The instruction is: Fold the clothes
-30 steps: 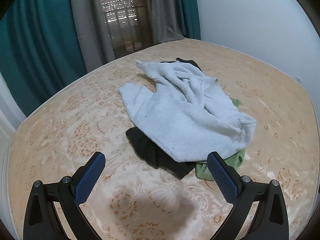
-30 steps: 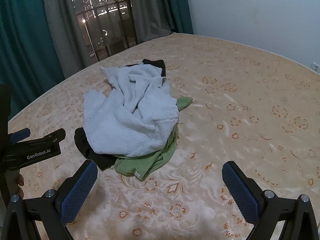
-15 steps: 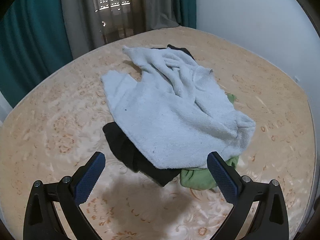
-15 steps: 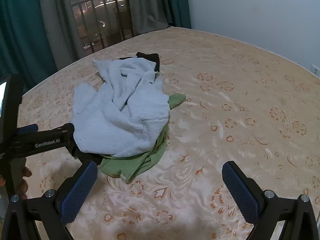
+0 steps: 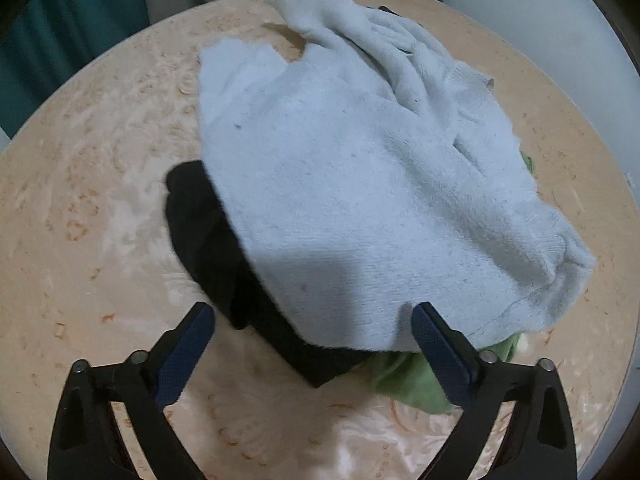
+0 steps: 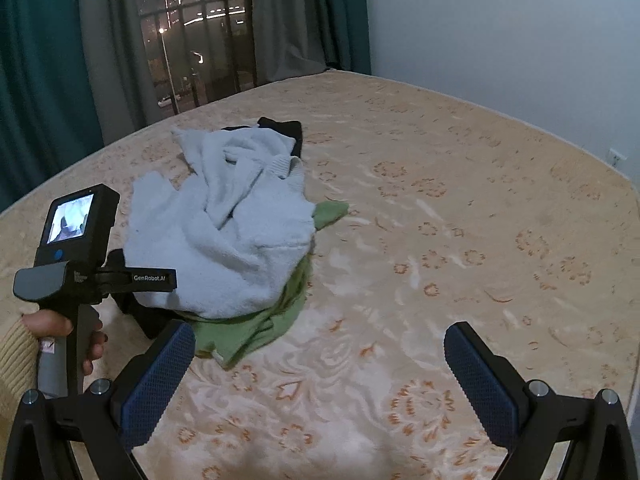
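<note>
A crumpled pale blue sweater (image 5: 360,168) lies on top of a black garment (image 5: 224,256) and a green garment (image 5: 408,376) in a pile on the mattress. My left gripper (image 5: 312,340) is open, its fingers straddling the near hem of the pile, low over it. In the right wrist view the sweater (image 6: 224,236), the green garment (image 6: 256,328) and the black garment (image 6: 284,128) lie ahead to the left. My right gripper (image 6: 316,364) is open and empty over bare mattress, right of the pile.
The beige floral mattress (image 6: 460,240) spreads wide to the right of the pile. Teal and grey curtains (image 6: 48,72) and a dark window stand behind it, a white wall (image 6: 500,28) to the right. The left gripper's body (image 6: 72,256) and the holding hand show at left.
My left gripper has moved forward and down onto the pile's near edge. My right gripper has drawn nearer to the bed and stays open.
</note>
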The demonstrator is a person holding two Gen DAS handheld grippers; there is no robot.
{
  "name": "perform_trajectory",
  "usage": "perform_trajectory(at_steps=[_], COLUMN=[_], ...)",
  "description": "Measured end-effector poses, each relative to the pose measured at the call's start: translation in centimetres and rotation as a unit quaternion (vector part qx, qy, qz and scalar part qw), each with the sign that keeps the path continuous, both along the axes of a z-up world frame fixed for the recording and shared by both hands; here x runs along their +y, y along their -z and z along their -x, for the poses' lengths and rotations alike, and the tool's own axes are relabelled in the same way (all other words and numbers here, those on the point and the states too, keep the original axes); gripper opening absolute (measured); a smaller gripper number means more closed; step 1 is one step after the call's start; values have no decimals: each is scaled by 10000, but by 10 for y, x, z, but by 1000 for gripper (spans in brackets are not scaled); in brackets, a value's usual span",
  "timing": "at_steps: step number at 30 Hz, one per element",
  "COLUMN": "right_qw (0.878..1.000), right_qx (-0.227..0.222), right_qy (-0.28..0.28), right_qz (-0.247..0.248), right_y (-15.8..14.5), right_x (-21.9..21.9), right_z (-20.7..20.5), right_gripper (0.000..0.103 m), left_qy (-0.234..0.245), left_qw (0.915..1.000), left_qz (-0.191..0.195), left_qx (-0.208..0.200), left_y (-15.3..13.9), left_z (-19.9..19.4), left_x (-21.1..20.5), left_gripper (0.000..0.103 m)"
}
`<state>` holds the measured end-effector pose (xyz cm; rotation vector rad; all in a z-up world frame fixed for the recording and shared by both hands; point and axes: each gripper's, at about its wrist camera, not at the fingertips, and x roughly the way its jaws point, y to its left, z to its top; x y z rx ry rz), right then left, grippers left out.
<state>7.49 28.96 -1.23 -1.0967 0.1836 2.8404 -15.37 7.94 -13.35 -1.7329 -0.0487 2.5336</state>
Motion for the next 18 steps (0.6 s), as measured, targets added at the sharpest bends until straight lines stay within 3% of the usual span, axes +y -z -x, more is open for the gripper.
perform_trajectory(at_steps=[4, 6, 7, 8, 12, 18], right_qw=[10000, 10000, 10000, 10000, 9995, 9910], right_qx=[10, 16, 17, 16, -31, -325], right_qy=[13, 19, 27, 49, 30, 118], right_qz=[-55, -83, -89, -56, 323, 1296], right_y=[0, 1, 1, 1, 5, 24], right_x=[2, 3, 3, 5, 14, 35], right_z=[-5, -7, -8, -9, -11, -4], right_gripper=[103, 103, 103, 103, 103, 103], left_qy=[-67, -155, -201, -247, -340, 160], left_qw=[9996, 9986, 9978, 9968, 9908, 9726], left_qz=[-246, -498, -629, -760, -1277, -2084], left_qx=[-137, -47, 4, 55, 289, 1017], left_y=[6, -6, -12, -18, -48, -138], left_z=[13, 12, 10, 9, 4, -16], left_x=[5, 0, -2, -5, -16, -18], left_gripper=[74, 55, 29, 10, 9, 9])
